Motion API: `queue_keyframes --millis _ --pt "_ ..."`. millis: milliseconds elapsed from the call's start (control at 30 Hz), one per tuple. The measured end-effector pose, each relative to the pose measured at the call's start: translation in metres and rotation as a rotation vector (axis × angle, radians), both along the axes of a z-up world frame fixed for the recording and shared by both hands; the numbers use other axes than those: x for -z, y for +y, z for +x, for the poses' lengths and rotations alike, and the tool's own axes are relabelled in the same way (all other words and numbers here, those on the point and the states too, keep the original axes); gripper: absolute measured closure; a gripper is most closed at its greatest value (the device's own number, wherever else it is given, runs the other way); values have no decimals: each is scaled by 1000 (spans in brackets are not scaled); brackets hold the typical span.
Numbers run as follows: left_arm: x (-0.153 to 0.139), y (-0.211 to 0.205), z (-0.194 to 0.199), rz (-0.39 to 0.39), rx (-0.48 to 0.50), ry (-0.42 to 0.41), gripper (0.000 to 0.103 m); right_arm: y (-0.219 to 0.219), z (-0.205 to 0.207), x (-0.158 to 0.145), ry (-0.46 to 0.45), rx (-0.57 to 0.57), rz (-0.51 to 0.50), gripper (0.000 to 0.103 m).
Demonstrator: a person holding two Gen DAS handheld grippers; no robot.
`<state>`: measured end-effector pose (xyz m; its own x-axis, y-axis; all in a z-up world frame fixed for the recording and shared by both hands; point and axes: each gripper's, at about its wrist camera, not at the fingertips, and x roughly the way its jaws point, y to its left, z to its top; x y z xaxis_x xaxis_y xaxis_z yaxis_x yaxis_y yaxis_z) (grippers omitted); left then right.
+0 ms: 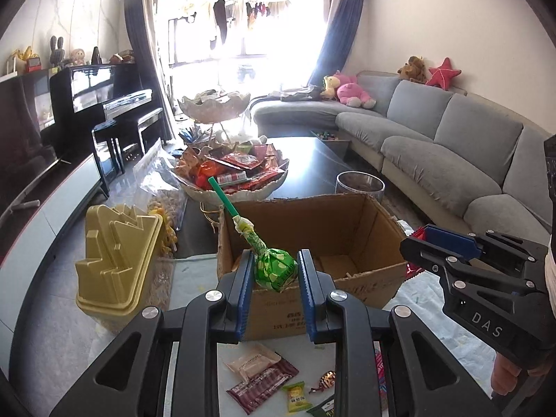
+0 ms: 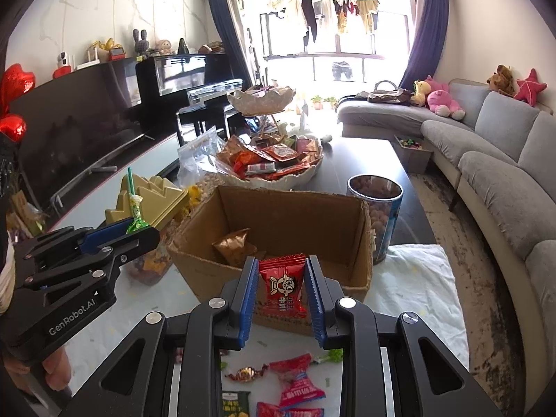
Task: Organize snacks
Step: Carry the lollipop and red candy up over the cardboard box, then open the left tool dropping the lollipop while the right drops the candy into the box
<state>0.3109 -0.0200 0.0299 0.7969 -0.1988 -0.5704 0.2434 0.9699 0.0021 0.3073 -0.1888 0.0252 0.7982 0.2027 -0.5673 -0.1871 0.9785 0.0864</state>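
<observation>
The left gripper [image 1: 276,271] pinches a green lollipop [image 1: 274,269] by its wrapped head between the blue pads, and the green stick points up and away, toward the snack bowl [image 1: 236,173]. The right gripper [image 2: 282,286] pinches a small red snack packet [image 2: 282,286] with a cartoon face on it. Both grippers are above the near edge of an open cardboard box [image 2: 278,215], side by side. Inside the box lies one gold-brown packet [image 2: 234,245]. Below the grippers, on the white table surface, several loose snacks are scattered: a dark red bar [image 1: 262,384], a small yellow candy [image 1: 297,396] and a pink-red packet [image 2: 295,380]. A yellow plastic lid [image 1: 118,253] stands left of the box.
</observation>
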Motion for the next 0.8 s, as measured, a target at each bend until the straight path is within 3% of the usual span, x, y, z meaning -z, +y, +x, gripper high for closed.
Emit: queue_keyframes --millis 567,633,667,733,800 --pt "19 -9 74 21 8 70 75 7 71 10 29 2 -18 74" --pt "20 -10 77 36 -5 65 53 5 76 11 28 5 -8 74" --pt "20 -9 77 43 -25 53 42 4 78 11 27 13 -6 68" --pt "19 -7 70 56 -38 31 42 1 82 13 33 28 -9 47" --pt "19 -4 64 57 -47 28 34 -1 81 16 35 41 -6 46"
